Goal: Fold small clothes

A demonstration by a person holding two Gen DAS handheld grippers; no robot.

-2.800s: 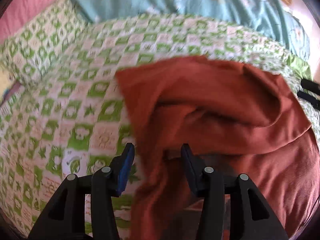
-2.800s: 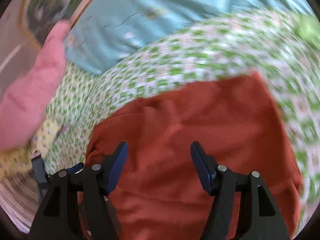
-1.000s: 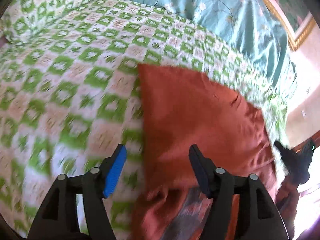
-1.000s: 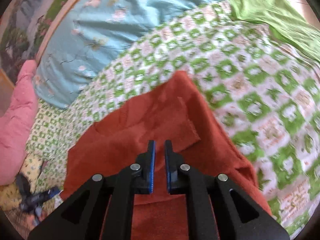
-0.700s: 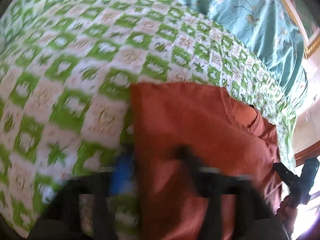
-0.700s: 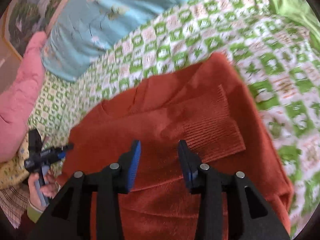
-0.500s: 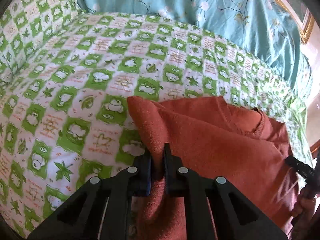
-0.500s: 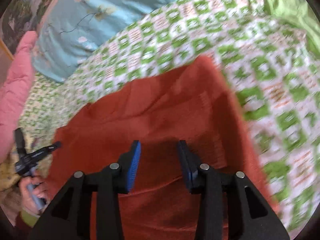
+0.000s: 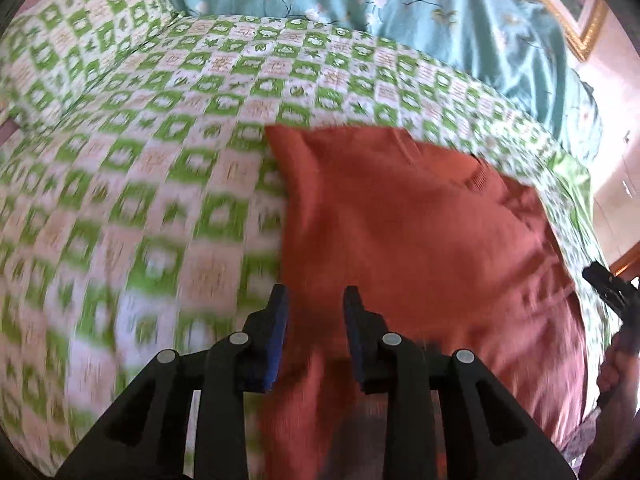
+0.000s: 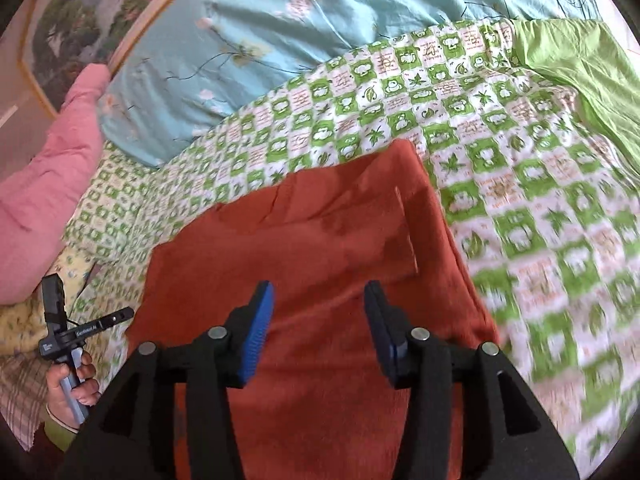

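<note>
A rust-orange knitted sweater (image 9: 416, 232) lies folded flat on the green-and-white checked bedspread (image 9: 132, 184). It also shows in the right wrist view (image 10: 320, 248), with a ribbed cuff (image 10: 406, 232) lying on top. My left gripper (image 9: 314, 300) is open and empty above the sweater's left near edge. My right gripper (image 10: 318, 296) is open and empty above the sweater's middle. The left gripper shows held in a hand at the left of the right wrist view (image 10: 86, 326). The right gripper shows at the right edge of the left wrist view (image 9: 612, 288).
A turquoise flowered quilt (image 10: 304, 32) lies bunched at the far side of the bed. A pink pillow (image 10: 48, 184) lies at the left. A lime-green sheet (image 10: 580, 64) lies at the far right. A framed picture (image 10: 92, 12) hangs behind.
My left gripper, shut on the sweater's edge half a second ago, has opened and let go. My right gripper has opened wider. The sweater lies flatter.
</note>
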